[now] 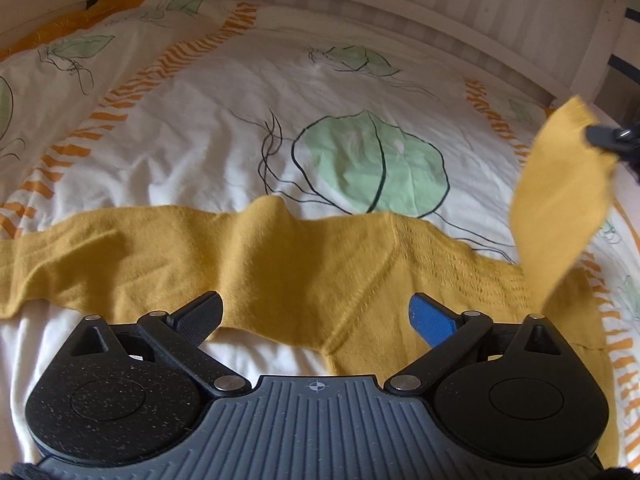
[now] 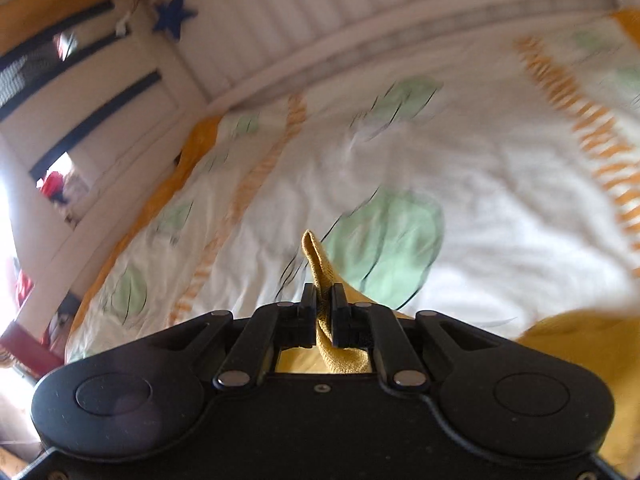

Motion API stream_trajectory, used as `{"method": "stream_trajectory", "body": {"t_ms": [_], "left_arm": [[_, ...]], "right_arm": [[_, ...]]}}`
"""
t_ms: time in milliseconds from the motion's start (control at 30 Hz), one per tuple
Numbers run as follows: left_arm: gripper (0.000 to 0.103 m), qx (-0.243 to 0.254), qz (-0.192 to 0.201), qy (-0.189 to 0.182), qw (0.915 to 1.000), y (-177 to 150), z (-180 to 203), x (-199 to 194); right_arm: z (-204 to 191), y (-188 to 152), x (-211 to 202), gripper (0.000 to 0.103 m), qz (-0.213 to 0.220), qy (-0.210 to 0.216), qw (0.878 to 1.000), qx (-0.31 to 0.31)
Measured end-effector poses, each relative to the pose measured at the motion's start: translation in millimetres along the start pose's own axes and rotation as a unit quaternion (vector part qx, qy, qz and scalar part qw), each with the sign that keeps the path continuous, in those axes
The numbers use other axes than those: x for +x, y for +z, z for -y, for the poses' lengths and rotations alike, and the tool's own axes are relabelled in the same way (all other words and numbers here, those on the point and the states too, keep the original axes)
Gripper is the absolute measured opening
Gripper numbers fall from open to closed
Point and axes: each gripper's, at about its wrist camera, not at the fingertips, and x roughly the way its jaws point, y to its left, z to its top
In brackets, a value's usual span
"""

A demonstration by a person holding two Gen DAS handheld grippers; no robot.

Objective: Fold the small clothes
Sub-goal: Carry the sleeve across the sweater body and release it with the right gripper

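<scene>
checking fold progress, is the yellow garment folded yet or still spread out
Mostly spread: the garment lies flat across the duvet; only its right end is lifted, pinched in the right gripper.

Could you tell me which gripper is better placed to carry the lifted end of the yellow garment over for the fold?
Right. The right gripper is shut on the yellow garment, its end already raised off the duvet. The left gripper is open and holds nothing.
</scene>
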Motion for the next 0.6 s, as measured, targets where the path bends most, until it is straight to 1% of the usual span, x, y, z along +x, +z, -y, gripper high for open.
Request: {"method": "stream_trajectory", "body": {"t_ms": [133,167,200,267,300,333,367,433,567,600], "left_arm": [[0.101,0.0,-0.001,0.004,1.0,1,-3,3],[0.101,-0.001,-0.003,0.004,1.0,1,-4,4],[0.101,-0.003,-0.004,0.004,1.0,1,-4,5],[0.101,-0.002,-0.006,0.003,1.0,2,-4,6],[0.101,-0.001,-0.007,0.003,1.0,2,-4,6],[0.101,0.0,-0.007,0.003,1.0,2,-4,6],[0.101,0.001,-0.008,0.004,1.0,1,-4,7],[0.101,0.002,-0.01,0.007,0.9999,1,-4,10],[0.101,0.0,-0.01,0.011,0.9999,-1,-2,15],[0.101,0.002,-0.008,0.012,0.9999,-1,-1,15]], "right_arm": [[-13,-28,49,0.015,-0.031,0.0,0.999,-0.01],[-20,-38,56,0.017,-0.035,0.001,0.999,-0.011],[-20,-44,65,0.022,-0.041,0.008,0.999,-0.007],[-24,-56,77,0.024,-0.044,0.019,0.999,0.01],[-21,-62,78,0.025,-0.046,0.026,0.998,0.02],[-19,-66,77,0.03,-0.047,0.03,0.998,0.028],[-16,-69,77,0.04,-0.045,0.029,0.998,0.033],[-10,-71,75,0.049,-0.036,0.022,0.999,0.032],[18,-70,51,0.049,-0.011,-0.014,0.999,0.027],[29,-72,41,0.05,-0.003,-0.024,0.999,0.031]]}}
